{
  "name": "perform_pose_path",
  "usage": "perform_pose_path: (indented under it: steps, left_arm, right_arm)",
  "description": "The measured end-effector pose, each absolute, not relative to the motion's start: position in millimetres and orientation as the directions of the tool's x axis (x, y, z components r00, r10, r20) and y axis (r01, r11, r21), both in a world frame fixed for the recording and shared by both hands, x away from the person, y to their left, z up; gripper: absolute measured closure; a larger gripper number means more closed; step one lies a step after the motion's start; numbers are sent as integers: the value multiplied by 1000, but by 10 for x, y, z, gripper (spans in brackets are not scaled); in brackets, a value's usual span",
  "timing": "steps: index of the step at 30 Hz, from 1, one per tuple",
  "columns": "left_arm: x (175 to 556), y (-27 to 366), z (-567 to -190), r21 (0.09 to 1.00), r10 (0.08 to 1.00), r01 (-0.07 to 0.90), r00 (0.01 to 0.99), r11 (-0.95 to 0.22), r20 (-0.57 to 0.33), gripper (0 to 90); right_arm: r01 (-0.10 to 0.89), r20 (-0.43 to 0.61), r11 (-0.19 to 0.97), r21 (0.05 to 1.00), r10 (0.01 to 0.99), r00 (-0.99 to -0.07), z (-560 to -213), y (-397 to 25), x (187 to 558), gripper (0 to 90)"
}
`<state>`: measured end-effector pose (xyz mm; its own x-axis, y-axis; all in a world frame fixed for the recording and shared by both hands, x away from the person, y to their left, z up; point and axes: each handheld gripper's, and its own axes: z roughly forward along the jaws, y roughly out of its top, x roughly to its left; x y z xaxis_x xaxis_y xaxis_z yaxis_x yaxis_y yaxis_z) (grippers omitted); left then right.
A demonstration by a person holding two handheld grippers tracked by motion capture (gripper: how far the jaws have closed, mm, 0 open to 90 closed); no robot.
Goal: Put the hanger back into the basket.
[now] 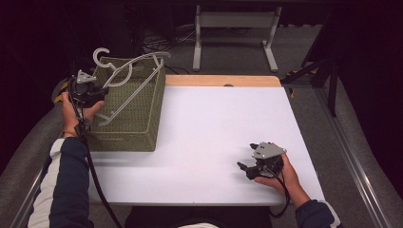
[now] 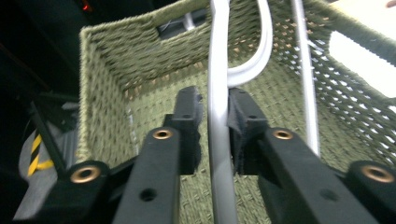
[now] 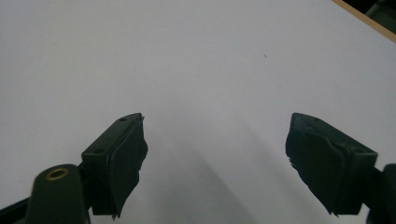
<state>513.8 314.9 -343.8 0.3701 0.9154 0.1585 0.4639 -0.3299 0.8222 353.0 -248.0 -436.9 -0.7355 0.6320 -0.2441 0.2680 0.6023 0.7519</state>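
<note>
Over at the left edge of the white tabletop, the left gripper pinched a grey clothes hanger, its jaws pressed against one thin arm of the hanger from both sides. That hanger sat tilted across the open top of a woven olive-green basket, its hook poking up past the far-left corner and its straight bar slanting down into the basket. Well apart, near the tabletop's front right edge, the right gripper rested low on the bare white surface, jaws spread wide with nothing between them, as the right gripper view confirmed.
</note>
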Motion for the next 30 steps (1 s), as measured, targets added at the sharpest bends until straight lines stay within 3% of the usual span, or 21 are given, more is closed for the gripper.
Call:
perform_pose_path:
  steps: [11, 20, 21, 30]
  left_arm:
    - [5031, 3098, -3405, 856, 907, 409, 394, -317, 148, 579]
    - [4787, 2882, -3330, 900, 853, 271, 491, -342, 176, 437]
    - [4758, 2854, -3322, 904, 848, 252, 496, -345, 185, 376]
    - [4478, 2584, -3268, 946, 786, 103, 587, -308, 192, 212]
  right_arm:
    - [263, -224, 562, 784, 652, -725, -4305, -2491, 3507, 200]
    - [239, -231, 522, 819, 679, -697, -4226, -2498, 3464, 206]
    - [237, -229, 518, 822, 682, -695, -4217, -2499, 3457, 207]
    - [206, -236, 491, 846, 692, -682, -4179, -2496, 3433, 205]
